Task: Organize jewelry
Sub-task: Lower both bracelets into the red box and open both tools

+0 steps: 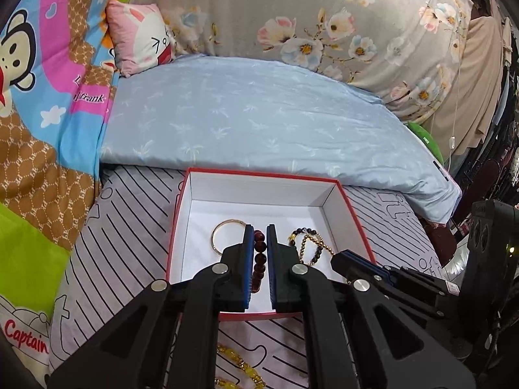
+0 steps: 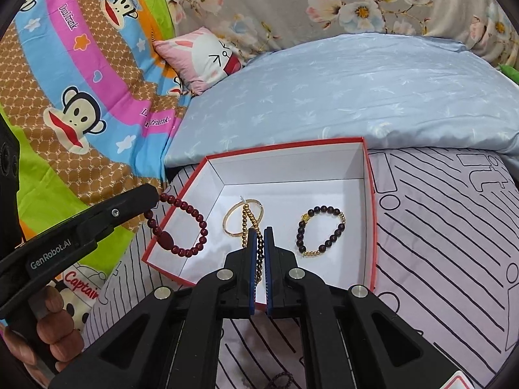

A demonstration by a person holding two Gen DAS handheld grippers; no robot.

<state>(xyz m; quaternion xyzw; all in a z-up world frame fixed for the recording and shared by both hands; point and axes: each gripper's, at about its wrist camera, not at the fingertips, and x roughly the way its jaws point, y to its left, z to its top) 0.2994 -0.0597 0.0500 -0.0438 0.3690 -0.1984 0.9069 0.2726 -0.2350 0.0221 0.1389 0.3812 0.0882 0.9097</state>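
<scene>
A red box with a white inside (image 1: 259, 172) (image 2: 285, 146) lies on the striped sheet. In it are a gold bangle (image 1: 223, 227) (image 2: 231, 223) and a dark bead bracelet with gold beads (image 2: 319, 230) (image 1: 316, 253). My left gripper (image 1: 259, 227) (image 2: 154, 194) is shut on a dark red bead bracelet (image 1: 260, 253) (image 2: 191, 227), which hangs over the box's left wall. My right gripper (image 2: 259, 229) (image 1: 337, 257) stands over the box's middle, shut on a gold and dark bead strand (image 2: 259, 259). The strand's far end droops across the bangle.
A yellow bead bracelet (image 1: 240, 366) and a purple bead string (image 2: 279, 379) lie on the sheet in front of the box. A light blue pillow (image 1: 259, 113) borders the box's far side. Cartoon bedding (image 2: 81, 113) rises at the left. A hand (image 2: 55, 324) holds the left gripper.
</scene>
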